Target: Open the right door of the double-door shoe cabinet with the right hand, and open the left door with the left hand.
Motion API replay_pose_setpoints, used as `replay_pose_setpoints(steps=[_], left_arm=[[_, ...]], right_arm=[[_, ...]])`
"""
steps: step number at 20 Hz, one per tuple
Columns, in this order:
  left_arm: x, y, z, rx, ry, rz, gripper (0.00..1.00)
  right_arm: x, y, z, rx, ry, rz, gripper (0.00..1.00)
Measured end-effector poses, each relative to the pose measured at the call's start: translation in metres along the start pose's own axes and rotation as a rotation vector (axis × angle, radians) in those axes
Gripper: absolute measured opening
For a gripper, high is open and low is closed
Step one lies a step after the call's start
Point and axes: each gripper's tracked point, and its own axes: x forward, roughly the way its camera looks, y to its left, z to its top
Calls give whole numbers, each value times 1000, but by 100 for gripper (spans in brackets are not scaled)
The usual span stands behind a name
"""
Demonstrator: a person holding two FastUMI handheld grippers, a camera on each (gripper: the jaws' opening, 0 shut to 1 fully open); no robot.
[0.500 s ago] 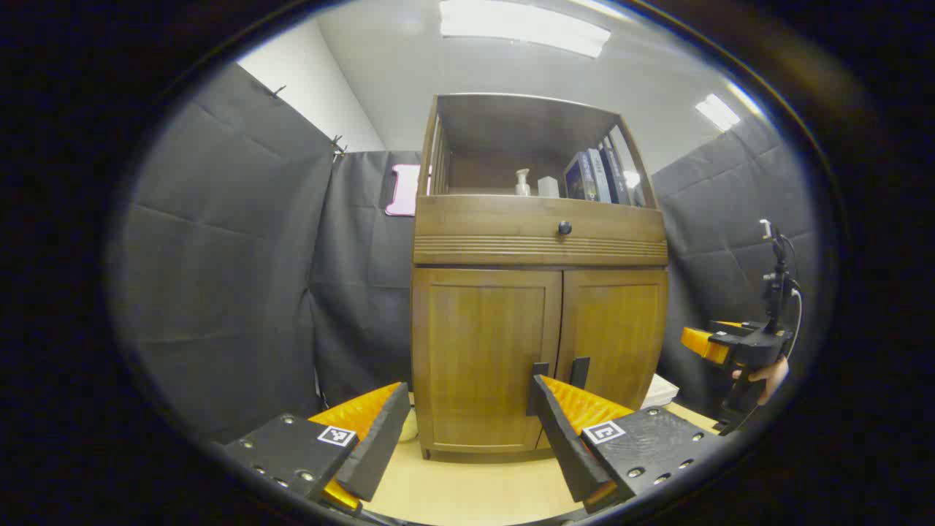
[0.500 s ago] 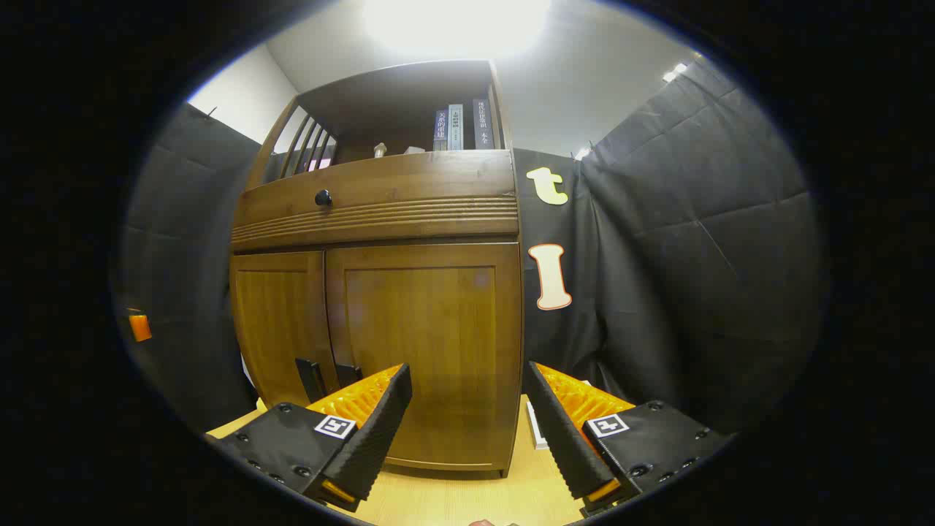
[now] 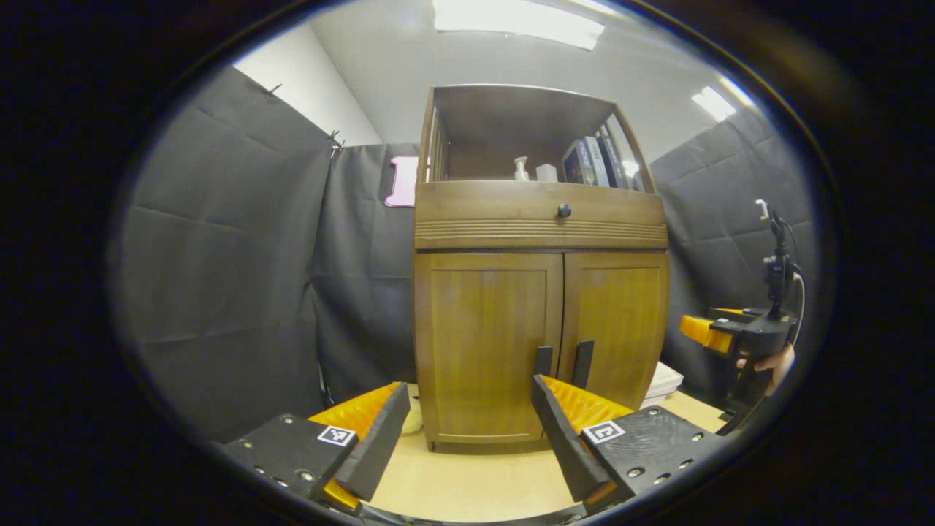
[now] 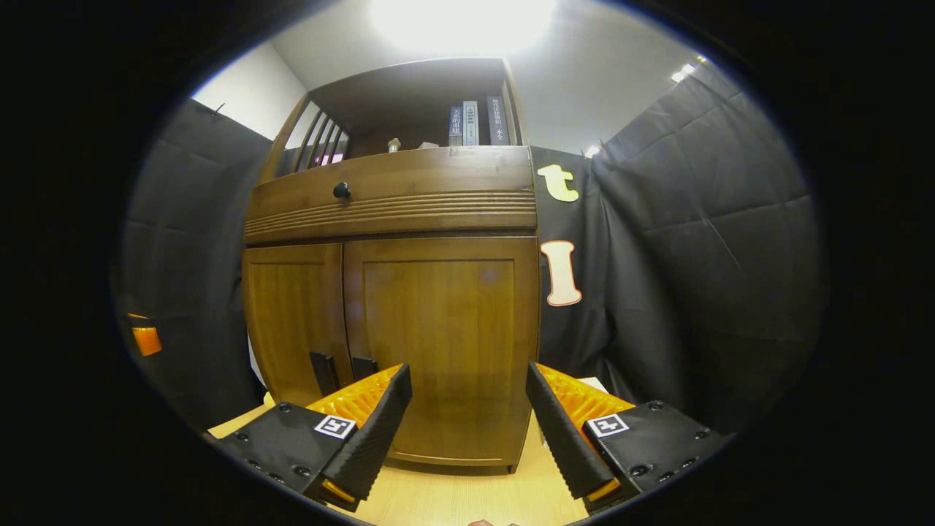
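Note:
The wooden shoe cabinet (image 3: pixel 540 219) stands ahead on a light table, both doors shut. In the left gripper view its left door (image 3: pixel 486 343) and right door (image 3: pixel 617 321) meet at two dark handles (image 3: pixel 543 360). My left gripper (image 3: pixel 467 438) is open, short of the left door, nothing between its fingers. The right gripper (image 3: pixel 705 330) shows at the far right, held by a hand (image 3: pixel 776 361). In the right gripper view my right gripper (image 4: pixel 467 431) is open in front of the right door (image 4: pixel 438 343); the handles (image 4: pixel 363 367) lie just left of its left finger.
A drawer with a dark knob (image 3: pixel 564 210) runs above the doors. The open shelf on top holds books (image 3: pixel 592 162) and a small bottle (image 3: pixel 521 169). A white stack (image 3: pixel 663 381) lies to the cabinet's right. The tabletop (image 3: pixel 475 482) is bare wood before the cabinet.
Both gripper views have tilted down and shifted slightly, so the cabinet sits a little higher and further right in the right gripper view. Doors remain shut; both grippers remain open.

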Motion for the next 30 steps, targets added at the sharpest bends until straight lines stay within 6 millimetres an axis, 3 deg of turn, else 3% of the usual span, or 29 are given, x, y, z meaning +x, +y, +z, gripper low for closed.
replay_pose_setpoints(steps=[4, 7, 9, 11, 12, 13, 16, 18, 20, 25, 26, 27, 30], left_arm=[[0, 0, -13, -1, 33, -13, 99], [3, 0, -20, 2, 51, -30, 99], [3, -4, -24, -15, 62, -40, 99], [4, -3, -25, -41, 69, -42, 99], [3, -3, -25, -52, 71, -41, 99], [3, -3, -25, -61, 74, -40, 99], [3, -3, -28, -70, 85, -36, 99], [4, -4, -29, -78, 92, -38, 99], [4, -4, -29, -87, 98, -37, 99], [8, -3, -17, -91, 39, -5, 99], [6, -4, -19, -93, 41, -12, 99], [5, -4, -22, -93, 55, -19, 99], [5, -3, -28, -70, 88, -16, 99]], right_arm=[[-6, 10, 3, -5, 1, 18, 99], [-18, 10, -9, -5, 17, 24, 95], [-25, 10, -15, -6, 35, 24, 99], [-31, 10, -25, -3, 56, 27, 95], [-34, 10, -30, -2, 68, 27, 99], [-37, 10, -34, 0, 80, 31, 95], [-40, 11, -36, -7, 91, 45, 99], [-35, 13, -30, -3, 80, 53, 96], [-28, 19, -19, 29, 67, 65, 99], [-1, 48, -3, 76, 62, 123, 97], [6, 54, 0, 67, 56, 127, 92], [14, 60, 0, 58, 56, 128, 97], [34, 78, -3, 56, 70, 134, 98]])
